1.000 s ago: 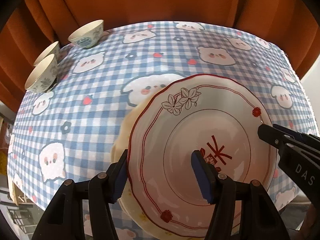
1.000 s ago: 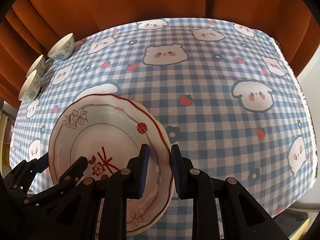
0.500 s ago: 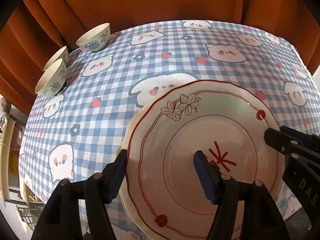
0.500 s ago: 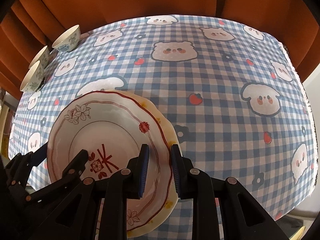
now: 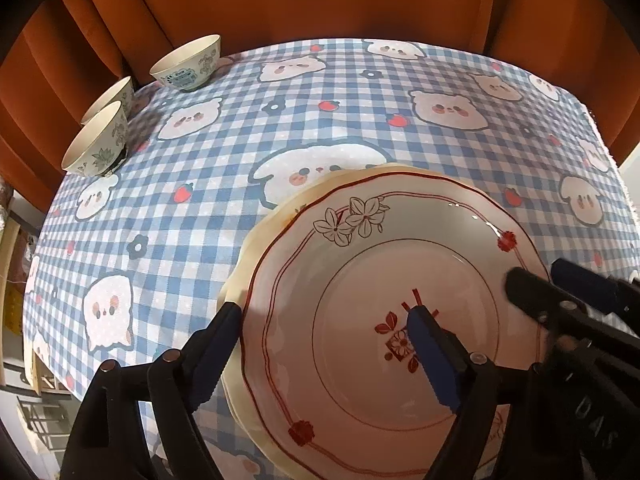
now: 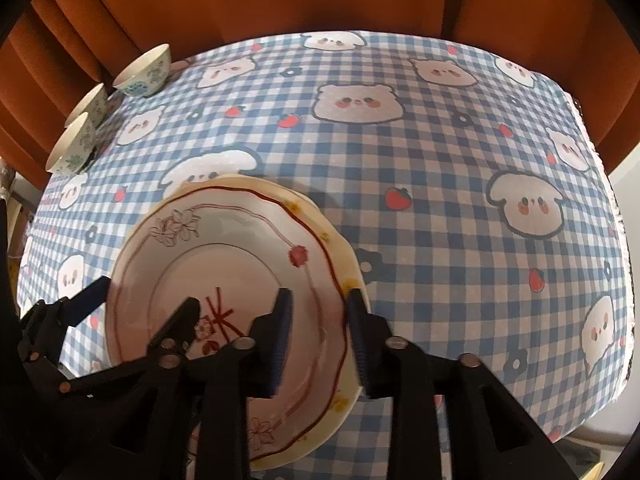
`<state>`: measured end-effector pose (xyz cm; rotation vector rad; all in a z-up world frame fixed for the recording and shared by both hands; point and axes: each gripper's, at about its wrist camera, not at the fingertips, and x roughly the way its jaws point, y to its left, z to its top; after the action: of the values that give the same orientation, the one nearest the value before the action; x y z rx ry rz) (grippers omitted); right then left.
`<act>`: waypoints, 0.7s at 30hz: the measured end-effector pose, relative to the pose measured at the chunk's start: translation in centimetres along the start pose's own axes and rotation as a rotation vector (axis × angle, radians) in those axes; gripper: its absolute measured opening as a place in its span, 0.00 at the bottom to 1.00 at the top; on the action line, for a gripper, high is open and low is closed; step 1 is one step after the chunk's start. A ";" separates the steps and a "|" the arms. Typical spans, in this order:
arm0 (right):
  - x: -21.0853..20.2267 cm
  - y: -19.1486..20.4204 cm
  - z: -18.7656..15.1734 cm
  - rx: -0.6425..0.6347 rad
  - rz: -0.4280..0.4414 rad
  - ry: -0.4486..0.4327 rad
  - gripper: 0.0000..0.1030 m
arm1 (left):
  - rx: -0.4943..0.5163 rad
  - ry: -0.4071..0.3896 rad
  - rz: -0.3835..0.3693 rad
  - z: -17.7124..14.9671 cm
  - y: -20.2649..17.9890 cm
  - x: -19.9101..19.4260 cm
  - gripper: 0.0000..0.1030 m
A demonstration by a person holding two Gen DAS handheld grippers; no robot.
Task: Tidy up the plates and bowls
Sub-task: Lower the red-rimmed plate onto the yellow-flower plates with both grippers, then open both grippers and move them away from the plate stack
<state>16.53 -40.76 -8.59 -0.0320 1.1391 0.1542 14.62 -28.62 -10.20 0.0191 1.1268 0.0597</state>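
Two stacked plates are seen near the left of the checked blue-and-white tabletop (image 6: 440,184): a white scalloped plate with red rim lines (image 5: 360,264) resting on a cream scalloped plate (image 5: 256,240). The left claw (image 5: 324,344) has just been opening; its fingers straddle the red-lined plate's left rim, clear of it. The right claw (image 6: 320,320) has likewise been opening, its fingers spread either side of the right rim, nothing gripped. Three small patterned bowls (image 5: 188,64) are set at the far left.

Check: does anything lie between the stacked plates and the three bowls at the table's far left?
Nothing visible: only bare tablecloth lies between the plates and the bowls. Both grippers, left and right, have just been opening around the rim.
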 end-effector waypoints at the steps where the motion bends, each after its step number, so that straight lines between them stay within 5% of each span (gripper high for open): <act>1: -0.1 0.2 0.1 -0.004 -0.001 -0.005 0.53 | -0.001 -0.001 -0.010 0.0 0.1 -0.2 0.84; 3: -0.6 0.6 0.1 -0.008 0.000 -0.020 0.62 | -0.007 -0.006 -0.025 0.1 0.5 -0.5 0.85; 21: -1.6 11.2 1.5 0.051 -0.048 -0.069 0.66 | 0.042 -0.046 -0.115 1.9 12.3 -1.4 0.86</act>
<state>15.66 -29.67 -5.93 -0.0084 1.0725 0.0831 15.29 -16.43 -7.51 -0.0067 1.0811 -0.0670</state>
